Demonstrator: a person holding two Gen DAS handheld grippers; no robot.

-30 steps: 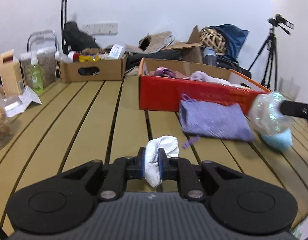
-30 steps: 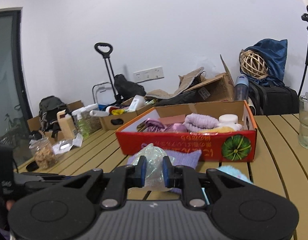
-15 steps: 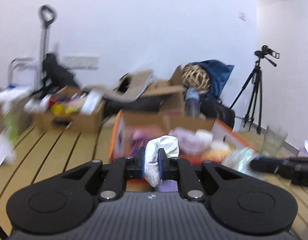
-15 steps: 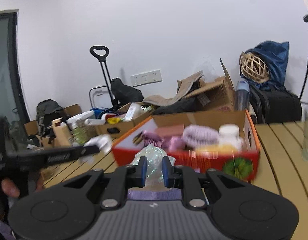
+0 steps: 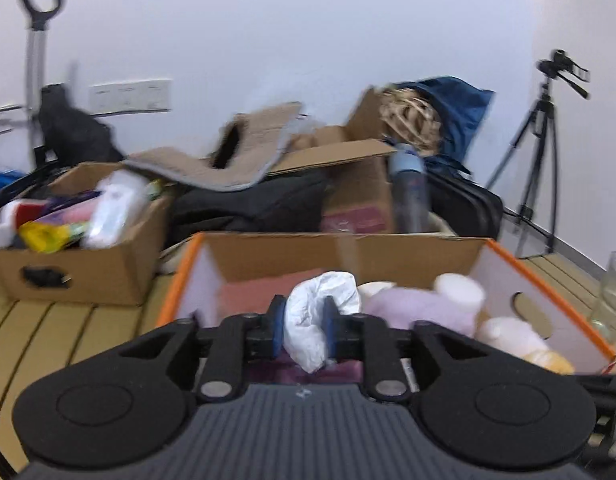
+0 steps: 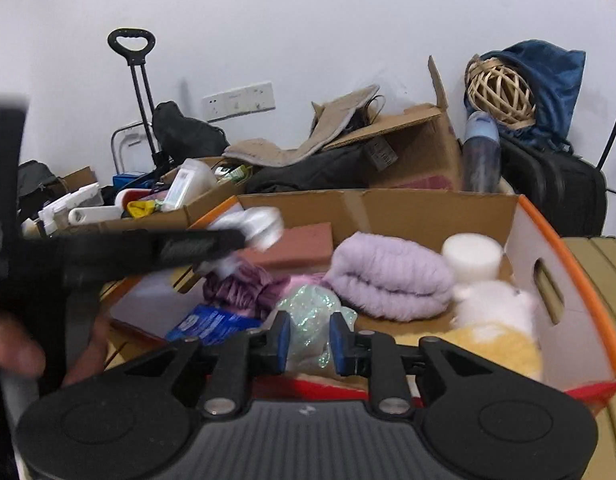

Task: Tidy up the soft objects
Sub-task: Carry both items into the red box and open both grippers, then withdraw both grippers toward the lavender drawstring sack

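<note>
My left gripper [image 5: 304,330] is shut on a crumpled white cloth [image 5: 319,312] and holds it over the near edge of the red and orange cardboard box [image 5: 543,280]. In the right wrist view the left gripper reaches in from the left, with the white cloth [image 6: 260,224] above the box's left side. My right gripper [image 6: 307,338] is shut on a glittery translucent ball [image 6: 311,316] above the box's [image 6: 567,256] front wall. Inside lie a lilac rolled cloth [image 6: 387,280], a purple scrunchie [image 6: 240,292], a white roll [image 6: 471,254] and a yellow-white plush [image 6: 495,320].
A brown cardboard box [image 5: 68,276] of bottles stands to the left on the slatted wooden table [image 5: 36,320]. An open carton, bags and a wicker ball [image 6: 499,92] are behind the red box. A glass [image 5: 611,300] stands at the right, a tripod [image 5: 543,152] beyond.
Both grippers have risen from table height and moved forward over the red box, each still holding its object. The left gripper now shows in the right wrist view.
</note>
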